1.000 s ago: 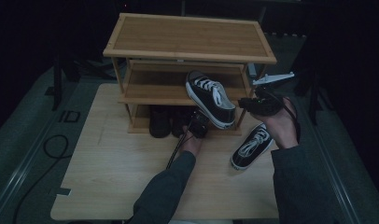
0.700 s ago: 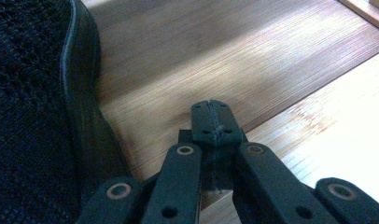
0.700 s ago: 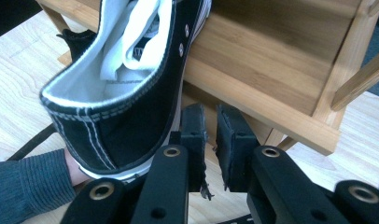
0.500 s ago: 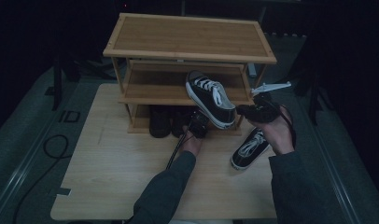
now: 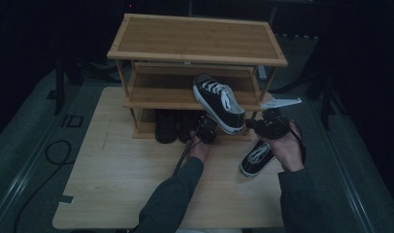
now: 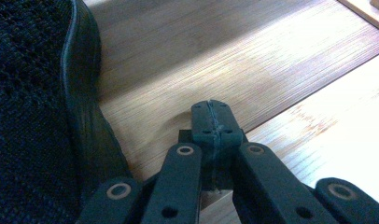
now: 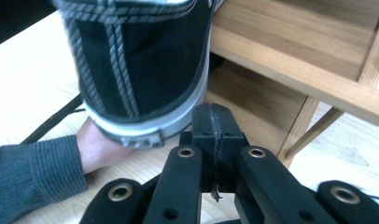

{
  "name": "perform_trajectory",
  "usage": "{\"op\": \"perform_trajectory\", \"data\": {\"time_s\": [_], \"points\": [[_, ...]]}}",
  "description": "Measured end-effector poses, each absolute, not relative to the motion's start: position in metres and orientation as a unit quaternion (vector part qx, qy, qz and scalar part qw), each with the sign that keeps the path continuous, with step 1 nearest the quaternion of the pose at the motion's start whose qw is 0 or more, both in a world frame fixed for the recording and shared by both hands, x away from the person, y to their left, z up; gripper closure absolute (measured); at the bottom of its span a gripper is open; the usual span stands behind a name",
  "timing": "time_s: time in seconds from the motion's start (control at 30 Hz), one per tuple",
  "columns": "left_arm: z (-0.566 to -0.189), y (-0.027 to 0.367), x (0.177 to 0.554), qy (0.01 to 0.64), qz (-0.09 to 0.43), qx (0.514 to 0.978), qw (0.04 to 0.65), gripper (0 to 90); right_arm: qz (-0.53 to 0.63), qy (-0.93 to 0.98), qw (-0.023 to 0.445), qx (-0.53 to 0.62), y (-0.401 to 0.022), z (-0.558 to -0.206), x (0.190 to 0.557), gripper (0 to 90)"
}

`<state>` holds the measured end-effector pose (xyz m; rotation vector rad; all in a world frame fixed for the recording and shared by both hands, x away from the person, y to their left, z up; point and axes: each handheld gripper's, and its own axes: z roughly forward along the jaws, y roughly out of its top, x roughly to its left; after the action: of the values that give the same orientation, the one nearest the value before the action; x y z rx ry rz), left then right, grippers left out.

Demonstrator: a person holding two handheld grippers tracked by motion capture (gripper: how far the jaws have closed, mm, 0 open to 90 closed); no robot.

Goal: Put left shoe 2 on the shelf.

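Observation:
A black sneaker (image 5: 218, 101) with white laces and a white sole lies tilted on the middle shelf of a wooden shoe rack (image 5: 195, 39), its heel (image 7: 141, 60) hanging over the front edge. My left gripper (image 5: 207, 122) sits under that heel at the bottom shelf, shut (image 6: 211, 119) with nothing in it. My right gripper (image 5: 249, 124) is just right of the heel and points toward it. Its jaws have just been closing and are shut (image 7: 212, 116) on nothing. A second matching sneaker (image 5: 256, 158) lies on the table below my right hand.
A pair of dark shoes (image 5: 166, 127) stands on the bottom shelf, close on the left in the left gripper view (image 6: 33, 116). The rack's top shelf is bare. The light wooden table (image 5: 117, 179) has open room at the front left. A cable (image 5: 54, 150) lies on the floor.
My right hand has sunk from beside the middle shelf toward the table, near the sneaker's heel. The left hand and both sneakers have stayed put.

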<state>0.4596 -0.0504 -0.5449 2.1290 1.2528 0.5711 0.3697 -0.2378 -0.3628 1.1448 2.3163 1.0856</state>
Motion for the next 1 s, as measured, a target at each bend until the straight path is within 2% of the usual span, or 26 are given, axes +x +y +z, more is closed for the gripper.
{"op": "perform_trajectory", "data": {"time_s": [0.47,1.0], "points": [[-0.545,-0.050,0.459,0.471,0.216,0.802,0.297,90.0,0.394,0.826,0.167,0.366,-0.229,-0.366,0.332,90.0],[-0.546,-0.052,0.458,0.474,0.225,0.798,0.296,90.0,0.408,0.822,0.168,0.360,-0.218,-0.363,0.333,90.0]]}}
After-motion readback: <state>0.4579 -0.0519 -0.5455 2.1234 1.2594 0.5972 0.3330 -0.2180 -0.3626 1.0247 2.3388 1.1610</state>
